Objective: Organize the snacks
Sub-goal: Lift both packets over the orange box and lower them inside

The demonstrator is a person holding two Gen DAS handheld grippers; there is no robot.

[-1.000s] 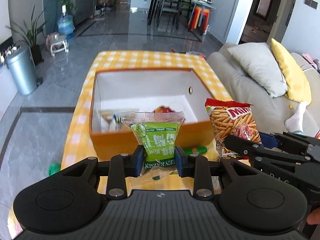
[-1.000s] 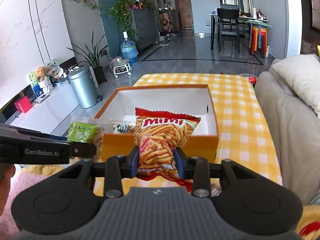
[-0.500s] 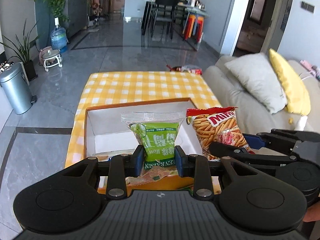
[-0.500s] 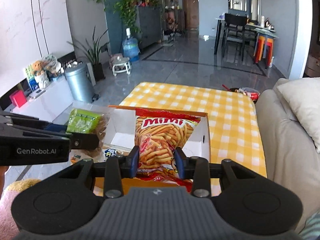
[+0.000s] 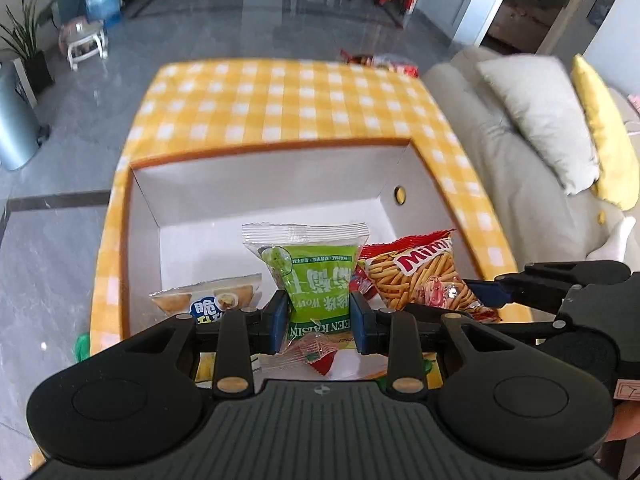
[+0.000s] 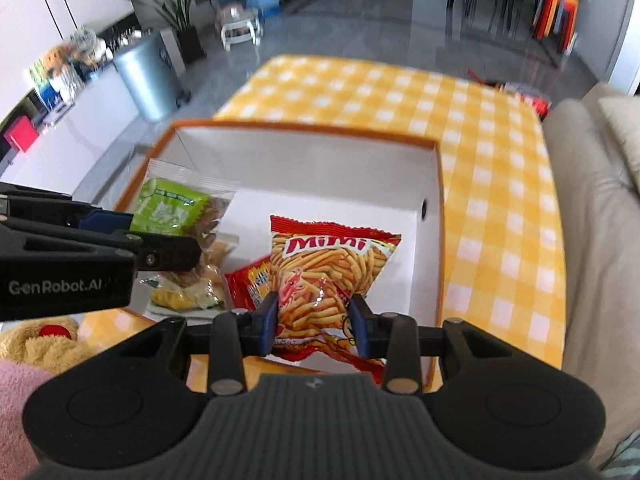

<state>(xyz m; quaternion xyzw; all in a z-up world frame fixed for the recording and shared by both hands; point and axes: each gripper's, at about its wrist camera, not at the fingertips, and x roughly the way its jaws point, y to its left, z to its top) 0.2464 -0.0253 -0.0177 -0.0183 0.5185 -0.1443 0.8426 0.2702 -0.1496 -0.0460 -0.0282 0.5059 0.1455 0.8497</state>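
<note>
We hold the green raisin packet clenched in the left tongs and the Mimi stick packet in the right tongs, both over the orange box on the bench. Released together, the packets, nearly touching, could overlap. Either could also crush the snacks lying at seven o'clock on the box floor.

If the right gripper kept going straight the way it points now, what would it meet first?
Probably the white floor of the orange box: the right gripper, shut on the Mimi snack bag, points down into it, though depth is unclear.
</note>
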